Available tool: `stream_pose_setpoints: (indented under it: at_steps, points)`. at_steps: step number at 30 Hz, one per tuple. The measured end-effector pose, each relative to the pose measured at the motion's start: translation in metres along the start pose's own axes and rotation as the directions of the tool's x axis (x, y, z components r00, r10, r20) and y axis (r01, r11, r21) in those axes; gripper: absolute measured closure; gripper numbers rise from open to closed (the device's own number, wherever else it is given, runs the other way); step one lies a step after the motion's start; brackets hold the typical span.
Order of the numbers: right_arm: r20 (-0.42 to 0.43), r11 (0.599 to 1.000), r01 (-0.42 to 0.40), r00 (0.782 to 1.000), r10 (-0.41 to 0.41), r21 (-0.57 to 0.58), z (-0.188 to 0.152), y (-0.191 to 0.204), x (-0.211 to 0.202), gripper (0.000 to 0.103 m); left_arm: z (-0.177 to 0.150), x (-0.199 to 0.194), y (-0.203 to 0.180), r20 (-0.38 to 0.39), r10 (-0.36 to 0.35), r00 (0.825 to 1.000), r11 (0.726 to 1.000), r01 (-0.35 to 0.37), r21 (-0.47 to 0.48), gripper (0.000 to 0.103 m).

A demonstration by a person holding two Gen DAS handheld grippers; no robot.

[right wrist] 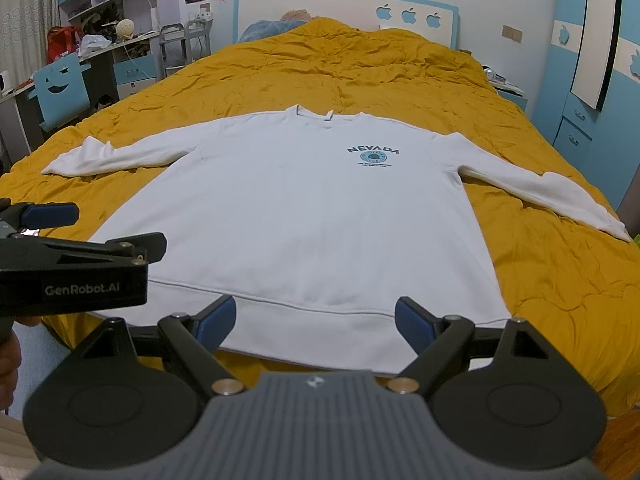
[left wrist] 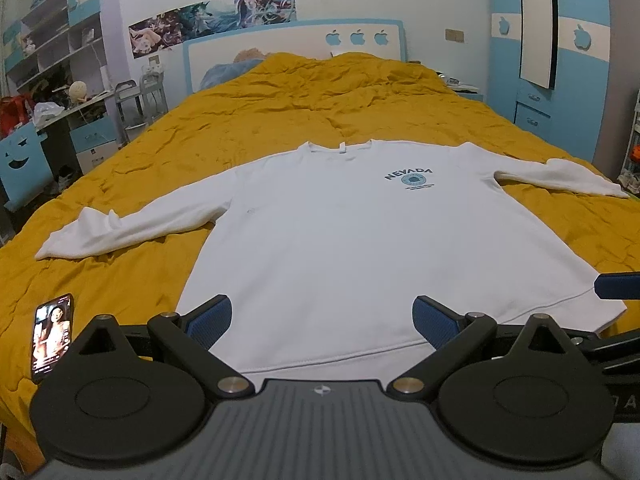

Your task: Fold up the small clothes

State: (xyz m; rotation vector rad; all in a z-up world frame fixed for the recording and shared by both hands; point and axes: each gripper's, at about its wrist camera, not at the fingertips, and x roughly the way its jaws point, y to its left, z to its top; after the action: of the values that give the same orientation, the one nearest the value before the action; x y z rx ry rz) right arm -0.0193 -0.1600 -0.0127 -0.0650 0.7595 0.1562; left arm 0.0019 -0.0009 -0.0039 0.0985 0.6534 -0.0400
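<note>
While both tools hover at the near hem, a white sweatshirt (left wrist: 340, 240) lies face up and flat on the yellow bedspread (left wrist: 280, 112), its sleeves spread to either side. Left of the sweatshirt's hem, a lit phone (left wrist: 52, 338) rests on the cover. Over the hem's left part the left gripper (left wrist: 322, 320) holds its fingers wide apart; toward the right, the right gripper (right wrist: 315, 322) is likewise spread, gripping nothing.
</note>
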Motion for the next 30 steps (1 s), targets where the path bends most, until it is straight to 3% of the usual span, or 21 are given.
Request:
stream_pose_setpoints:
  at_steps: [30]
  points:
    - [-0.01,1.0,0.0,1.0,0.0,0.001,0.0003,-0.0008,0.0022,0.021,0.0,0.0027,0.0,0.002,-0.003,1.0,1.0,0.003,0.005,0.0]
